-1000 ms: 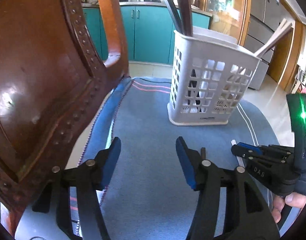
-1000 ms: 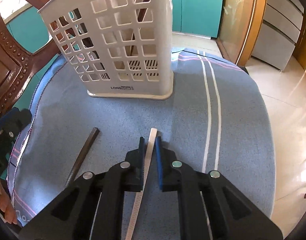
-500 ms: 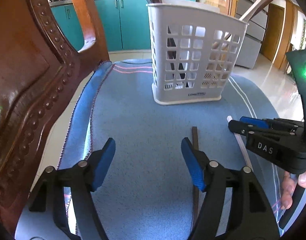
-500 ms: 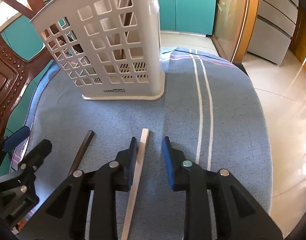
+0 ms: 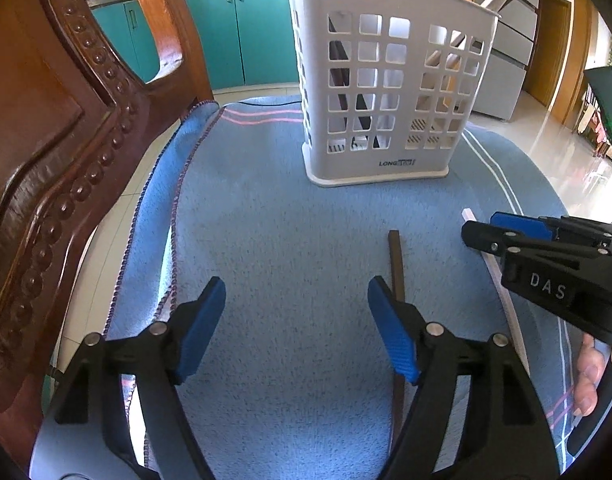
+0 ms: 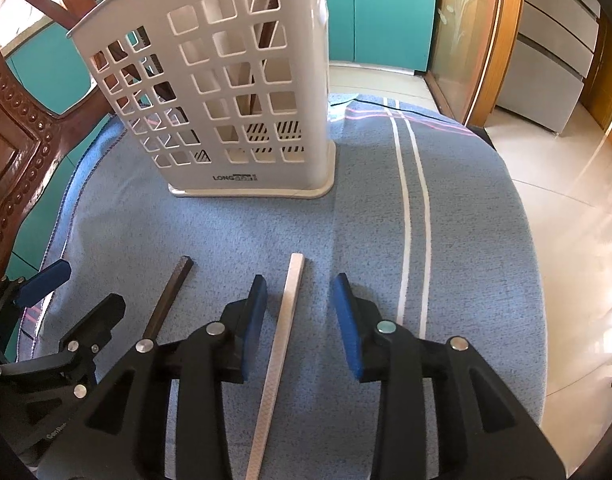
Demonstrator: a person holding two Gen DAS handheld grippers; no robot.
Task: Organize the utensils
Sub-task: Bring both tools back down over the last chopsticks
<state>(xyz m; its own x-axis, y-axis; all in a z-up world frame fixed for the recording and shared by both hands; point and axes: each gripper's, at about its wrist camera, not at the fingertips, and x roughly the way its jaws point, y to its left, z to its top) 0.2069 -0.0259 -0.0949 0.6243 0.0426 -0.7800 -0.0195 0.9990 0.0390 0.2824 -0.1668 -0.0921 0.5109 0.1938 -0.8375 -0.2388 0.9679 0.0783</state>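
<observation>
A white slotted utensil basket [image 5: 390, 92] [image 6: 229, 96] stands upright on the blue towel, with dark and pale chopsticks leaning inside it. A dark chopstick [image 5: 396, 264] [image 6: 167, 300] and a pale chopstick [image 6: 283, 332] [image 5: 502, 280] lie flat on the towel. My right gripper [image 6: 299, 300] straddles the pale chopstick; its jaws are opening and the pads stand clear of the stick. My left gripper [image 5: 295, 300] hangs over bare towel with its jaws opening and nothing between them. The dark chopstick runs just outside its right finger [image 5: 390, 332].
A carved wooden chair back [image 5: 53, 128] [image 6: 13, 152] rises close on the left. The blue towel [image 5: 273, 240] [image 6: 466, 240] covers a round table whose edge drops to a shiny tiled floor [image 6: 566, 208] on the right. Teal cabinets [image 5: 241, 28] stand behind. A hand [image 5: 590, 372] grips the right tool.
The right gripper has let go of the pale chopstick and its jaws have spread. The left gripper has widened and sunk toward the towel, bringing the dark chopstick into its view.
</observation>
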